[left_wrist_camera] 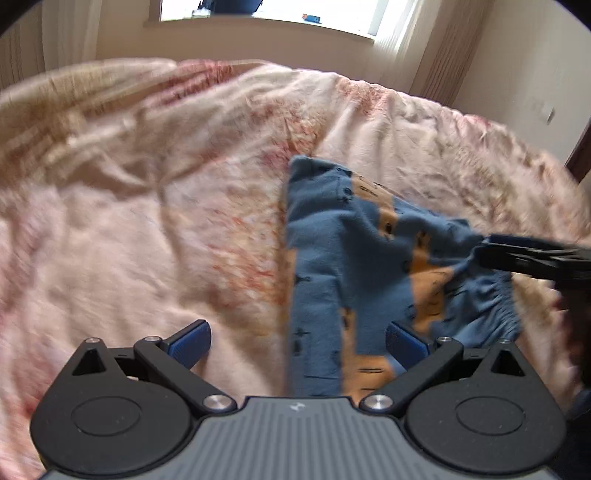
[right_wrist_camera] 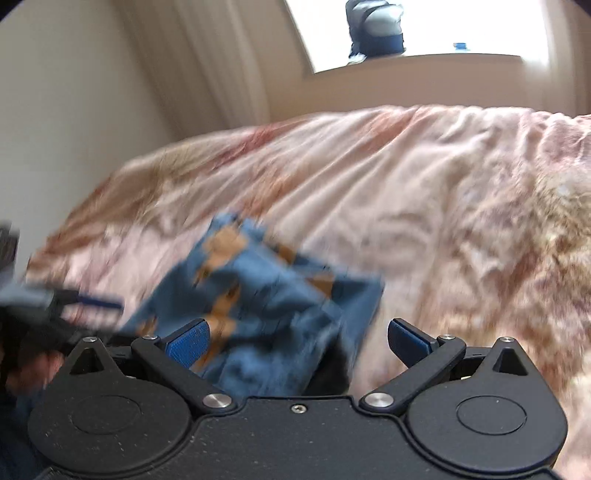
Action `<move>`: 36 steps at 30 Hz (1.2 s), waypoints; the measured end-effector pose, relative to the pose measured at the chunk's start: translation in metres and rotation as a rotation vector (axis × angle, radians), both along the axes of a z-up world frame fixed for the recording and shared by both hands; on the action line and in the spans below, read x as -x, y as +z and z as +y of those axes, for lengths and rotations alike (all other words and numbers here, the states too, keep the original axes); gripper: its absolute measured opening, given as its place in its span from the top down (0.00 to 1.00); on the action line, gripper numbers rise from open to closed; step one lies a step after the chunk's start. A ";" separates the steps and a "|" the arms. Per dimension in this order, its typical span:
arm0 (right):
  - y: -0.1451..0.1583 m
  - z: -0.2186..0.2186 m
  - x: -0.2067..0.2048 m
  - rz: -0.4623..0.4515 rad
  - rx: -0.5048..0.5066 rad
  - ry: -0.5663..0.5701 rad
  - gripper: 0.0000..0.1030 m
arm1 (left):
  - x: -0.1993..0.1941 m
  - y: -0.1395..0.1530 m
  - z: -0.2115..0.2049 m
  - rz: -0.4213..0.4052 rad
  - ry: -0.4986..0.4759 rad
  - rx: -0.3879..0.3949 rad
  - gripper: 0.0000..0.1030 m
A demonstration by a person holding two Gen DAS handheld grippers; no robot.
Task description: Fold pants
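Observation:
Small blue pants with orange patches [left_wrist_camera: 332, 266] lie on the pink bedspread [left_wrist_camera: 147, 221], one leg running toward me. My left gripper [left_wrist_camera: 297, 341] is open, its jaws wide apart just above the near end of the pants. In the left wrist view my right gripper [left_wrist_camera: 491, 251] enters from the right at the gathered waistband. In the right wrist view my right gripper [right_wrist_camera: 297, 341] is open with the bunched pants [right_wrist_camera: 266, 295] between and ahead of its jaws. The left gripper [right_wrist_camera: 92, 302] shows blurred at the left.
The rumpled pink bedspread [right_wrist_camera: 424, 203] covers the whole bed. Behind it are a window sill [left_wrist_camera: 258, 26], curtains [right_wrist_camera: 207, 74] and a wall. A dark bag [right_wrist_camera: 375, 33] sits on the sill. A door edge [left_wrist_camera: 581, 151] is at the right.

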State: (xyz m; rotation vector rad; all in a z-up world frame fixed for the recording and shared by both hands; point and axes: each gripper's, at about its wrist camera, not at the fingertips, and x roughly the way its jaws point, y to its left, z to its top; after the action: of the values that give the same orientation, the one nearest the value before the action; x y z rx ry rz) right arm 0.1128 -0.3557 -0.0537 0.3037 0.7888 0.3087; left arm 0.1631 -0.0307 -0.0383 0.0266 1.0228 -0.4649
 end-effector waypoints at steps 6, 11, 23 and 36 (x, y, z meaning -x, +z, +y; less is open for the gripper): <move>-0.028 -0.008 -0.025 0.048 -0.023 -0.094 0.15 | -0.004 -0.006 -0.001 0.037 -0.016 0.047 0.54; -0.021 -0.004 -0.022 0.025 -0.014 -0.097 0.41 | 0.005 -0.002 -0.008 -0.003 -0.047 0.015 0.68; -0.008 0.019 -0.009 -0.032 0.169 -0.078 0.63 | 0.017 0.006 -0.013 -0.047 -0.033 -0.032 0.76; 0.020 0.050 -0.007 -0.186 0.294 -0.010 0.91 | 0.023 0.038 -0.008 -0.215 0.026 -0.035 0.81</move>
State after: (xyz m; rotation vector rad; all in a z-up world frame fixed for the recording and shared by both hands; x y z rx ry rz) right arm 0.1201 -0.3060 -0.0340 0.0016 0.6379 0.2039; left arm 0.1402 -0.0387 -0.0005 0.0926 0.8193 -0.4109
